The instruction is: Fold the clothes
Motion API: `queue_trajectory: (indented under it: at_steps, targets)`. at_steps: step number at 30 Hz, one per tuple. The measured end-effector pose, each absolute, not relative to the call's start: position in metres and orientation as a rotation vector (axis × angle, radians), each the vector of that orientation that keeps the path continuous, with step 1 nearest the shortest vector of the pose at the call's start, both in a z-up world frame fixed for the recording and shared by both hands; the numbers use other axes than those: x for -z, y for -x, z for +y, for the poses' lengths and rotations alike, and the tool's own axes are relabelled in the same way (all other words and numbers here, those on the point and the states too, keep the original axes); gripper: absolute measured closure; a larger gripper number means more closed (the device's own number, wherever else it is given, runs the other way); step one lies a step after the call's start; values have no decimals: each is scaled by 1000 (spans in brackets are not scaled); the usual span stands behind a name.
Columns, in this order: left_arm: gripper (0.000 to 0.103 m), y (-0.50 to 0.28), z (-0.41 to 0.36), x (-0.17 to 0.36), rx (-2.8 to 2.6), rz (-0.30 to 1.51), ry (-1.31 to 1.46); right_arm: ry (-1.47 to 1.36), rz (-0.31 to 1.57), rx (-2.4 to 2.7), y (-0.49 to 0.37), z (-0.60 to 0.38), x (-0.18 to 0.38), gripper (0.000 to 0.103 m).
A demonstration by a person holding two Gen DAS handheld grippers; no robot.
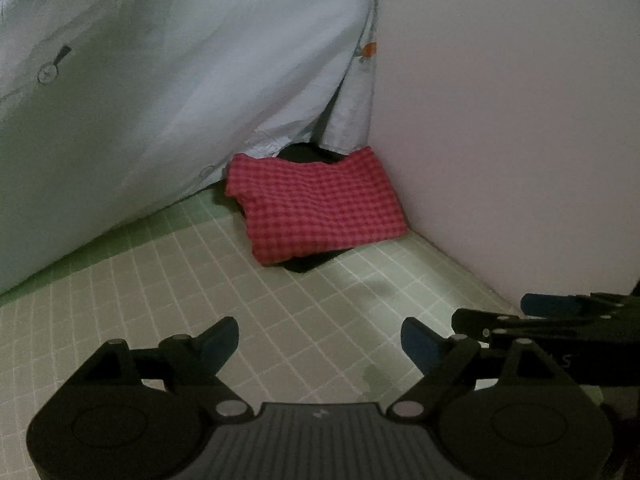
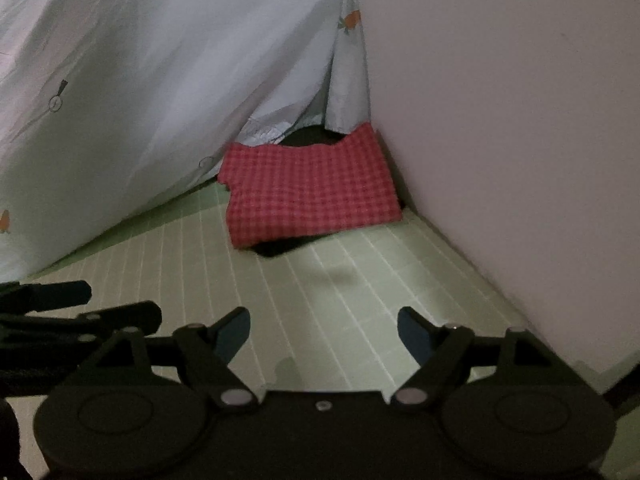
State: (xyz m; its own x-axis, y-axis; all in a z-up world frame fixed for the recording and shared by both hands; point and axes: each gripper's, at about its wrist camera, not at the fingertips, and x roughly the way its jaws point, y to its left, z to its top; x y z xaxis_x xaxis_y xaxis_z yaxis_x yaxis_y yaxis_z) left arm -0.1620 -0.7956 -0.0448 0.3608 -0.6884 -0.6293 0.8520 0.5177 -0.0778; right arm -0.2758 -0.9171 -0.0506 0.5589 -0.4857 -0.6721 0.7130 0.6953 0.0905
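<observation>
One folded red checked cloth [image 1: 320, 204] was seen lying flat in the corner, on the green gridded mat [image 1: 200, 300], its long axis running across both views, left to right. It was laid over one dark item [image 1: 308, 264], mostly hidden; what that item was could not be told. Behind it, a pale carrot-printed sheet [image 1: 160, 80] hung at the left and a plain wall [image 1: 500, 120] stood at the right. Two grippers were counted: the left gripper [image 1: 320, 344] and the right gripper [image 2: 324, 332], both held well short of the cloth, jaws spread apart and empty.
</observation>
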Motion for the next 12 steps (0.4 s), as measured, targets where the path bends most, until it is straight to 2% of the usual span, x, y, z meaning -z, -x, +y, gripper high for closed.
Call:
queue_trajectory:
  at_steps: [12]
  targets:
    - [15,180,-797,38,1031,587,-305,-368,619,763,296,-913,45,22]
